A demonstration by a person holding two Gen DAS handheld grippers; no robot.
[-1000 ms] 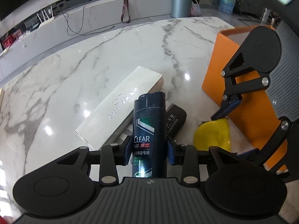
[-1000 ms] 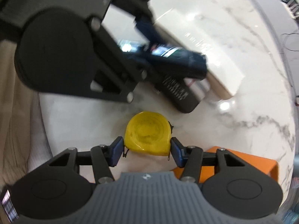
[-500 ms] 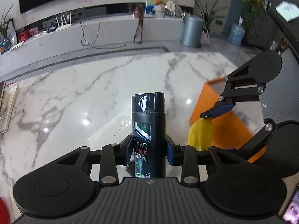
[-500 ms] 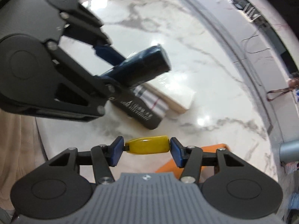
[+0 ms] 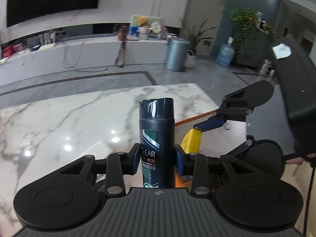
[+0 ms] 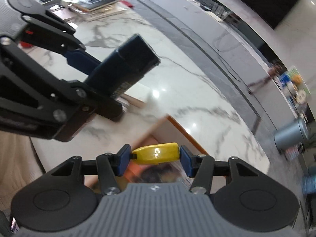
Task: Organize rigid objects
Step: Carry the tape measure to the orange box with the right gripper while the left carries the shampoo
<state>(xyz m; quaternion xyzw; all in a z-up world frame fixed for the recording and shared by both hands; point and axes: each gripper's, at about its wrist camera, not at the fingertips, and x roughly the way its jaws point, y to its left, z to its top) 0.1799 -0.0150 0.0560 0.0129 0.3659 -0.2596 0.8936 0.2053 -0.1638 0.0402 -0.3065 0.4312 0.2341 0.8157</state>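
Note:
My left gripper [image 5: 157, 161] is shut on a dark blue CLEAR shampoo bottle [image 5: 157, 136], held cap forward above the marble table [image 5: 65, 122]. The same bottle [image 6: 126, 67] and left gripper [image 6: 86, 79] appear at the upper left of the right wrist view. My right gripper [image 6: 155, 161] is shut on a yellow tape measure [image 6: 156, 153], edge-on between the blue pads, over an open orange box [image 6: 177, 126]. In the left wrist view the tape measure [image 5: 192, 142] hangs just right of the bottle, in the right gripper [image 5: 197, 136].
The orange box's rim [image 5: 195, 116] shows behind the bottle. A pale flat box [image 6: 138, 102] lies on the table below the left gripper. Beyond the table are a low white counter [image 5: 88, 55], a grey bin [image 5: 176, 54] and a water jug [image 5: 225, 54].
Both grippers have risen from the table with their objects, and the views tilted up toward the room. The tape measure turned from face-on to edge-on and now hangs over the orange box.

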